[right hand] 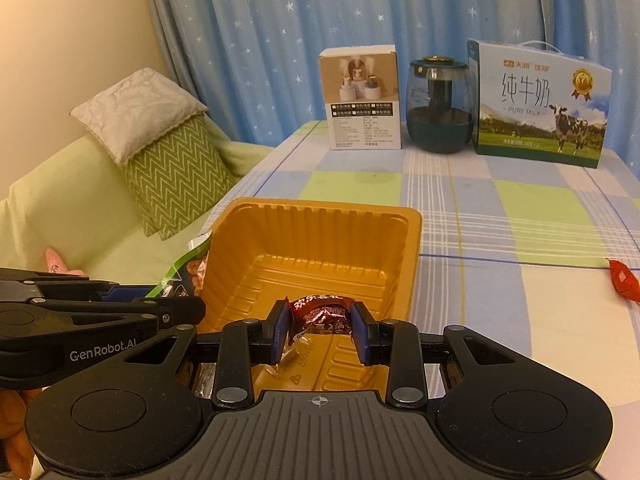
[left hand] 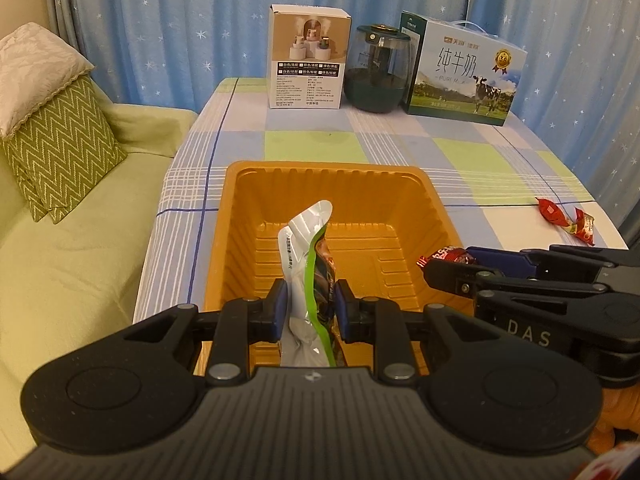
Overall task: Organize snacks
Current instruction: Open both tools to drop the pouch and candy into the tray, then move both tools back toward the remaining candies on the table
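Our left gripper [left hand: 311, 307] pinches a silver-green snack pouch [left hand: 306, 264] and our right gripper [right hand: 320, 330] a dark red candy [right hand: 322, 313], both over the orange tray [right hand: 320, 216] on the checked tablecloth [right hand: 500, 220]. Blue starred curtains [left hand: 180, 20] hang behind a milk carton [left hand: 460, 76]; red candies [left hand: 568, 220] lie well aside.

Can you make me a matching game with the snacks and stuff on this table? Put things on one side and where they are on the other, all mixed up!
Things:
1. silver and green snack pouch
2. dark red candy
3. orange tray
4. milk box

Places:
A. at the far edge of the table, by the curtain
B. pinched in the right gripper
C. in front of both grippers, nothing lying in it
D. pinched in the left gripper

Pairs: 1-D, 2-B, 3-C, 4-A
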`<state>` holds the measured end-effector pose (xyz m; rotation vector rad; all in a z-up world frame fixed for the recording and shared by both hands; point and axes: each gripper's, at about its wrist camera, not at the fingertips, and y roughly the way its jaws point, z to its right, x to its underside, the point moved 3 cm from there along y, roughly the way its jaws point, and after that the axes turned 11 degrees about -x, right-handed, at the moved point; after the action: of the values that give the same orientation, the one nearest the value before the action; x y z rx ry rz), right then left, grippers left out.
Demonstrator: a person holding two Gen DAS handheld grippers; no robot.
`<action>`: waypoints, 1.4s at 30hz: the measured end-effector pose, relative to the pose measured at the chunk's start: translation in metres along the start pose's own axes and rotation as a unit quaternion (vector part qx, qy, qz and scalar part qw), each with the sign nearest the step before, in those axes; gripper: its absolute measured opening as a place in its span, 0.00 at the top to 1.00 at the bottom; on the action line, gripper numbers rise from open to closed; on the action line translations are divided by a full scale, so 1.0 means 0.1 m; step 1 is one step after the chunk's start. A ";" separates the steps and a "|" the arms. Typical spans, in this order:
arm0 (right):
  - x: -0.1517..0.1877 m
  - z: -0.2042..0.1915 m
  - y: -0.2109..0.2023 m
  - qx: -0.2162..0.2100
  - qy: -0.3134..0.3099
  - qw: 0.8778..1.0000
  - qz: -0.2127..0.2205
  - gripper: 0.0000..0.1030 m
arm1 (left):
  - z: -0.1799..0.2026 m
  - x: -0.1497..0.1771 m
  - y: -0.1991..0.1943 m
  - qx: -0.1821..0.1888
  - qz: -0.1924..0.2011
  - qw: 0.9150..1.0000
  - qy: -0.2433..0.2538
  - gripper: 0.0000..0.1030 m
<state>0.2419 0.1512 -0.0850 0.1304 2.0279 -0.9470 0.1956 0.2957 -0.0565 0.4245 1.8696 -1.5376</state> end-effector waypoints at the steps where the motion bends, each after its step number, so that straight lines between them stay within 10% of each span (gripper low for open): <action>1: 0.00 0.01 0.01 0.000 0.001 1.000 -0.001 0.67 | 0.00 -0.01 0.02 0.001 0.000 1.000 0.000 0.78; 19: 0.08 0.05 0.08 -0.024 0.028 0.999 -0.012 0.67 | -0.20 0.08 -0.08 -0.013 0.014 0.999 -0.033 0.71; 23: 0.07 0.05 0.04 -0.047 0.042 0.998 0.001 0.37 | -0.23 0.11 -0.17 -0.017 0.017 0.999 -0.041 0.65; 42: 0.49 0.60 -1.24 0.055 0.085 0.994 0.047 0.36 | 0.25 0.26 -0.80 0.003 0.039 0.998 -0.048 0.42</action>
<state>0.2003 0.0121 -0.0704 0.3741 2.1039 -1.0164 0.1332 0.2477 -0.0171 0.4141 1.7559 -1.4862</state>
